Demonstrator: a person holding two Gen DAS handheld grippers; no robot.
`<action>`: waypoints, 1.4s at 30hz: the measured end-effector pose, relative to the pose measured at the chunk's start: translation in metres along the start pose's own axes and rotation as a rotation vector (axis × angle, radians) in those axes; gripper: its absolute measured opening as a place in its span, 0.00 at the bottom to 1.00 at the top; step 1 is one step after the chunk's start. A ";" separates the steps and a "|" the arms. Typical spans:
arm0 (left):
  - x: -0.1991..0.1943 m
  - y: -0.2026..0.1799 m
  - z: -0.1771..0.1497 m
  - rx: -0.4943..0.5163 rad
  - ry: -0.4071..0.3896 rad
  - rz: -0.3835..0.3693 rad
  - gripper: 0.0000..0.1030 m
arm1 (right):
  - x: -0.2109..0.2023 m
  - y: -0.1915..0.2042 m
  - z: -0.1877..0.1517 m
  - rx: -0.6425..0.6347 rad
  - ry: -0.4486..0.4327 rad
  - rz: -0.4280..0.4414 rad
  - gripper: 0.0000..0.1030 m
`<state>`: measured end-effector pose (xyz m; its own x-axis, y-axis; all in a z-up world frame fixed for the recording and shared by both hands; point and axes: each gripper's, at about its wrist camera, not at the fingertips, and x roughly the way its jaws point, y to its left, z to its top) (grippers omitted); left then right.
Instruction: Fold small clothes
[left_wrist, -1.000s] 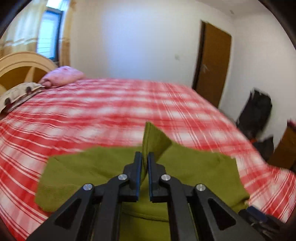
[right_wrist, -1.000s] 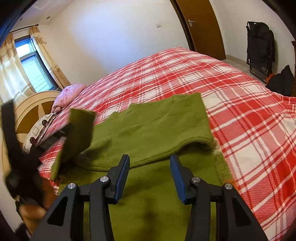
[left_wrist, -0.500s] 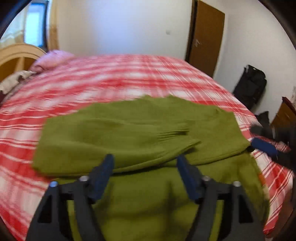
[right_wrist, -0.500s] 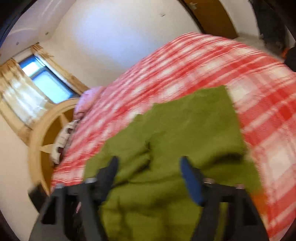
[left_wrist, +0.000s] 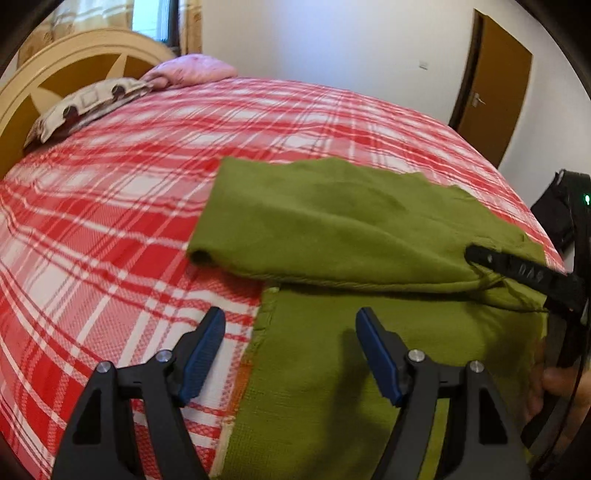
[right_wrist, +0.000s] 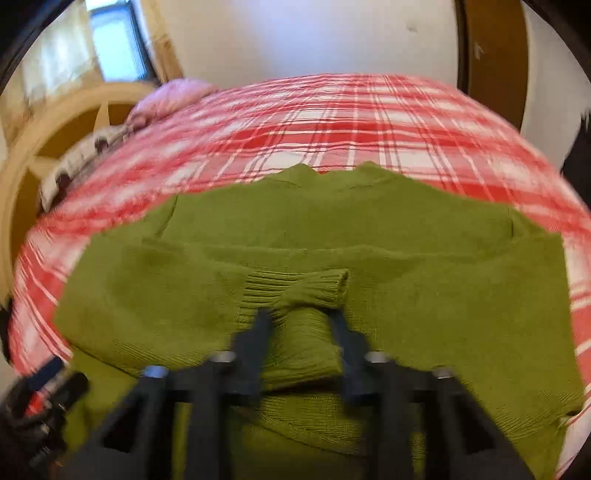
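The right wrist view is smeared by motion, so the pad faces of the right gripper (right_wrist: 299, 321) cannot be made out; its black fingers sit either side of a ribbed sleeve cuff (right_wrist: 317, 290) and the jaws are closing with that knit between them, though whether they press it yet is hard to tell. From the left wrist view the same gripper shows only as a black finger (left_wrist: 524, 271) lying on the cloth at the right rim, and part of the hand that carries it (a blurred patch at the frame edge) is cut off.

The green knitted sweater (left_wrist: 351, 236) lies on the red-and-white plaid bedspread (left_wrist: 110, 221), near the foot end of the bed, its sleeves folded across the body so the two ribbed cuffs meet in the middle. Its weave is fine and matte, its neckline edge wavy; the near hem runs out of both frames.

The left gripper (left_wrist: 291, 343) hangs spread wide over the sweater's left edge, nothing between its blue, finely ridged pads (left_wrist: 376, 354); one finger is above plaid, the other above knit.

At the far end a cream curved wooden headboard (left_wrist: 74, 55) is cut by the lens rim. A pink crumpled pillow (left_wrist: 192, 70) and a beige patterned pillow (left_wrist: 85, 103) lie against it. A brown door (left_wrist: 495, 74) stands at the right.
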<state>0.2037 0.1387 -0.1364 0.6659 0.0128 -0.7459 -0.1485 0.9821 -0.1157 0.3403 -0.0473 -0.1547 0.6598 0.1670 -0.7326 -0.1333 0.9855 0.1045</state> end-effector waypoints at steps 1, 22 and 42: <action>0.001 0.002 -0.002 -0.011 0.008 -0.005 0.74 | -0.002 0.001 0.000 -0.013 -0.002 0.010 0.14; 0.013 -0.001 -0.003 -0.010 0.000 0.049 0.78 | -0.072 -0.087 -0.002 -0.076 -0.175 -0.286 0.13; -0.012 0.004 0.039 0.048 -0.127 0.098 0.79 | -0.117 -0.145 -0.026 0.151 -0.171 -0.199 0.30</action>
<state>0.2234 0.1501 -0.1024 0.7374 0.1297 -0.6629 -0.1845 0.9827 -0.0130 0.2637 -0.2108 -0.1019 0.7787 -0.0400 -0.6262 0.1142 0.9903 0.0787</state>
